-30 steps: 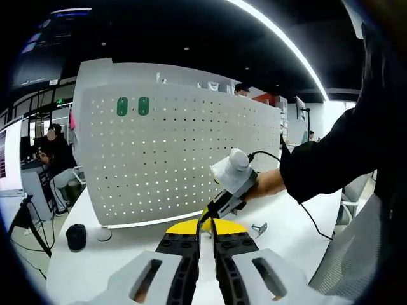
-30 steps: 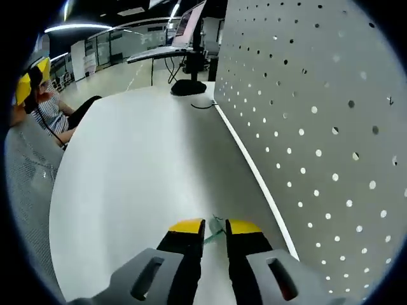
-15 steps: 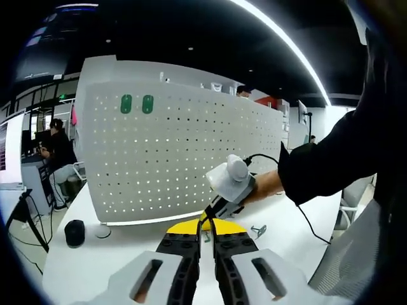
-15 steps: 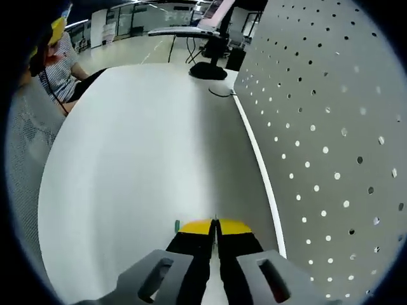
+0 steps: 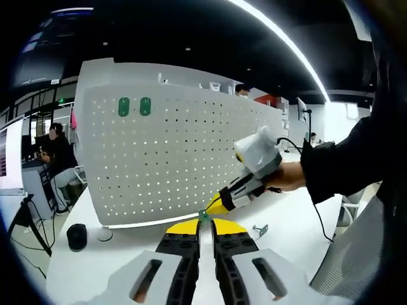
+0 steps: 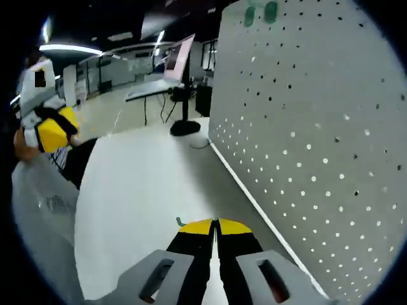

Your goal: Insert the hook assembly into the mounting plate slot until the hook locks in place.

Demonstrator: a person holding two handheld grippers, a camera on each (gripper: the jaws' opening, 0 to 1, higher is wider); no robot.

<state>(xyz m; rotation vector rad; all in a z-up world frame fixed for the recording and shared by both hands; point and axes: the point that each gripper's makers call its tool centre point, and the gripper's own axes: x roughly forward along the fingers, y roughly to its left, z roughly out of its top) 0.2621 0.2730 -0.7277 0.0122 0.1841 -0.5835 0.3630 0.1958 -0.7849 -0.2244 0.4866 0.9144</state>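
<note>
Hook lifted, panel ahead

Your right tool (image 6: 214, 223) is pinched tight on the small green hook (image 6: 180, 222) — the pegboard (image 6: 318, 127) stands just to its right, above the desk (image 6: 140, 184). Your left tool (image 5: 203, 223) is narrow, seemingly holding nothing, farther back.

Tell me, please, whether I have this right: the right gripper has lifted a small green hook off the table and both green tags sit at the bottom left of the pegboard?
Not quite: the two green tags sit at the top left of the pegboard, as the left gripper view shows. The rest stands: the right gripper holds the small green hook above the table.
</note>
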